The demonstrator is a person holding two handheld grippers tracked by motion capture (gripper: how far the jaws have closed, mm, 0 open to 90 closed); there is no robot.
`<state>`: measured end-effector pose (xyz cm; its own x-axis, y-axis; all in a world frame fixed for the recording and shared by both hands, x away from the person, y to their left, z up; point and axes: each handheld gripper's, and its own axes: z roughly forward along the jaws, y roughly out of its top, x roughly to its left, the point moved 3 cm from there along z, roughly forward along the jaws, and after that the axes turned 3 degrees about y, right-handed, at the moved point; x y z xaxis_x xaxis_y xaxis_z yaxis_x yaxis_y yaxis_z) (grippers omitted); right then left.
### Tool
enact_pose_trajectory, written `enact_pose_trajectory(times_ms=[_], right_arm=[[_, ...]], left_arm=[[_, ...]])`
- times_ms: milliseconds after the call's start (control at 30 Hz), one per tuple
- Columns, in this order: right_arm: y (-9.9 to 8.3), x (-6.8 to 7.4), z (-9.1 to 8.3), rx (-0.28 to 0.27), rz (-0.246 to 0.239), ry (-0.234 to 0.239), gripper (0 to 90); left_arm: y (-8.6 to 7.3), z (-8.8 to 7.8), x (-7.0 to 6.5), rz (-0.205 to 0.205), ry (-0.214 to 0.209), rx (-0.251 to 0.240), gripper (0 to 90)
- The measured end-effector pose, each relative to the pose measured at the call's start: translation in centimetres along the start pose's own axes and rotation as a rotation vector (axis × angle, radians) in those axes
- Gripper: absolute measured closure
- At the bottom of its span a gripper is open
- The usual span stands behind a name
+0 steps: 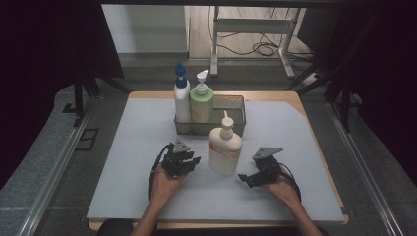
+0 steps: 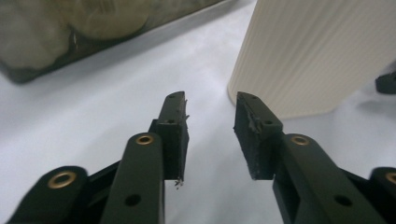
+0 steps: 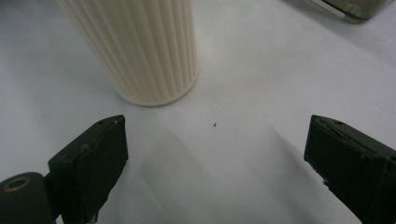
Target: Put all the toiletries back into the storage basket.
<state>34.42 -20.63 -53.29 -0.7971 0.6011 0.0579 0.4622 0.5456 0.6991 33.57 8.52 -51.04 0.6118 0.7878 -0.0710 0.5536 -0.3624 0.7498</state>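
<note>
**Cream bottle standing between two hand-held grippers**

The cream pump bottle (image 1: 225, 148) is seen upright on the bench (image 1: 137, 128), just in front of the wire basket (image 1: 235, 105). The left hand-held gripper (image 1: 190, 162) is placed just beside the bottle's left, its jaws partly parted with nothing between them. The right hand-held gripper (image 1: 247, 179) is placed near the bottle's right, its jaws spread wide and empty. Three bottles are counted: the cream one, plus a white bottle with a blue cap (image 1: 181, 98) and a green bottle (image 1: 201, 101) kept in the basket. Two grippers and one basket are counted. The gap between each gripper and the cream bottle is unobstructed.

Ribbed matt plastic bottle (image 1: 225, 150) (cream)
</note>
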Motion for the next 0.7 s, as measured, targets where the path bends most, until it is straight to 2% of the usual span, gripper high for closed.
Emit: enact_pose_trajectory(times_ms=[200, 467, 700], right_arm=[[0.1, 0.3, -0.6, -0.020, -0.042, 0.023, 2.6], [0.5, 0.5, -1.4, -0.050, -0.035, 0.050, 0.0], [1.3, 1.0, -2.0, -0.098, -0.028, 0.106, 0.0]], left_arm=[[-1.6, -1.1, 0.1, -0.036, 0.003, 0.007, 53.4], [-3.5, -1.8, -0.4, -0.032, 0.026, 0.043, 41.2], [-5.1, -2.3, -1.0, -0.038, 0.035, 0.079, 30.6]])
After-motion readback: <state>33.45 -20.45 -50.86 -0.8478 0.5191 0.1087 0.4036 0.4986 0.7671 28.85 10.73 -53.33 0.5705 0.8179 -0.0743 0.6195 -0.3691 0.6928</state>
